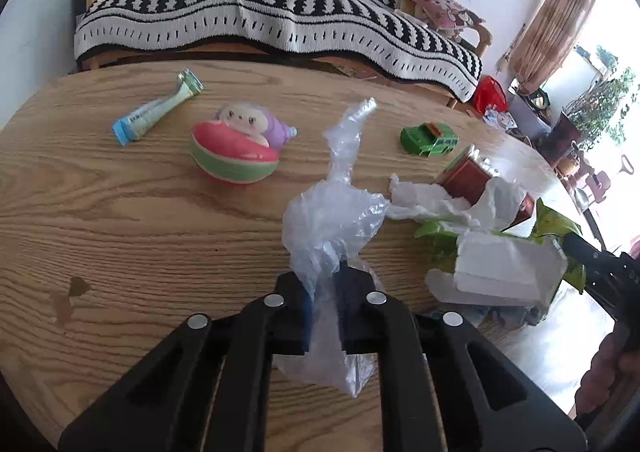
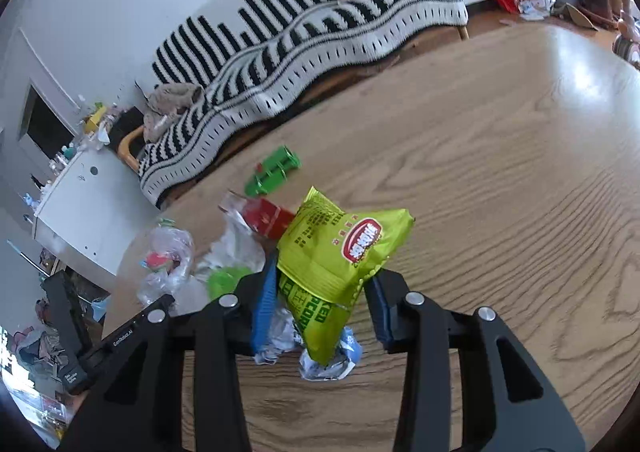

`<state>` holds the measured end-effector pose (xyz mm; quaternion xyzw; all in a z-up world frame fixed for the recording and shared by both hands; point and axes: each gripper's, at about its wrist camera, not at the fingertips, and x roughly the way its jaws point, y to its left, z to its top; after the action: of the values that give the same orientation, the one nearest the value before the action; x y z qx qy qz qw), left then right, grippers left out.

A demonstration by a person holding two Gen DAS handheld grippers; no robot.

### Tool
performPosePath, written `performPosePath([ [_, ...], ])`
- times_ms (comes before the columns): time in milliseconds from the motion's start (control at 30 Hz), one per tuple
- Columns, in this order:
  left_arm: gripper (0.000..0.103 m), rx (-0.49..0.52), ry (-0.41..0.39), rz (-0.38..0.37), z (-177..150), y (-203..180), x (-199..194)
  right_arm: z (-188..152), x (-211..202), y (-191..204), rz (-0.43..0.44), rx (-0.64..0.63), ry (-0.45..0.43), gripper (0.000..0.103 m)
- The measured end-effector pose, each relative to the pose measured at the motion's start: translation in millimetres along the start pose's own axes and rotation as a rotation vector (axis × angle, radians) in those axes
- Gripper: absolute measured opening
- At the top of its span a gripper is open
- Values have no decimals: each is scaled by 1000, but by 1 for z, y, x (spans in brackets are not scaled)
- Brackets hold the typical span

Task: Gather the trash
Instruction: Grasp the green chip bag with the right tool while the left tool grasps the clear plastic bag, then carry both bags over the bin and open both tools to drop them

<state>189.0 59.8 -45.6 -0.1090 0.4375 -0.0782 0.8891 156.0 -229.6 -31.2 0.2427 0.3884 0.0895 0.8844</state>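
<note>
My left gripper (image 1: 325,292) is shut on a crumpled clear plastic bag (image 1: 334,208) and holds it above the wooden table (image 1: 160,220). My right gripper (image 2: 320,292) is shut on a green snack packet (image 2: 340,252), with crumpled silver-blue wrappers (image 2: 328,360) bunched under it. To the right in the left wrist view lie white tissue (image 1: 436,200), a red box (image 1: 468,176) and a white carton (image 1: 504,272); the right gripper (image 1: 600,268) reaches in beside them. The red box (image 2: 268,218) also shows in the right wrist view.
On the table lie a toothpaste tube (image 1: 156,112), a plush watermelon toy (image 1: 236,148) and a green toy car (image 1: 430,138). A sofa with a black-and-white striped blanket (image 1: 272,12) stands behind the table. A white cabinet (image 2: 84,208) stands left in the right wrist view.
</note>
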Motion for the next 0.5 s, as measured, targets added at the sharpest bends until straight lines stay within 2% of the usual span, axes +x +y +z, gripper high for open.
performPosePath([
  [300,7,43,-35,9,0,-18,-21,4,-22,-10,-22,3,-19,39],
  [500,7,84,-57,0,-1,-38,-31,10,-55,-28,-70,-9,-56,39],
])
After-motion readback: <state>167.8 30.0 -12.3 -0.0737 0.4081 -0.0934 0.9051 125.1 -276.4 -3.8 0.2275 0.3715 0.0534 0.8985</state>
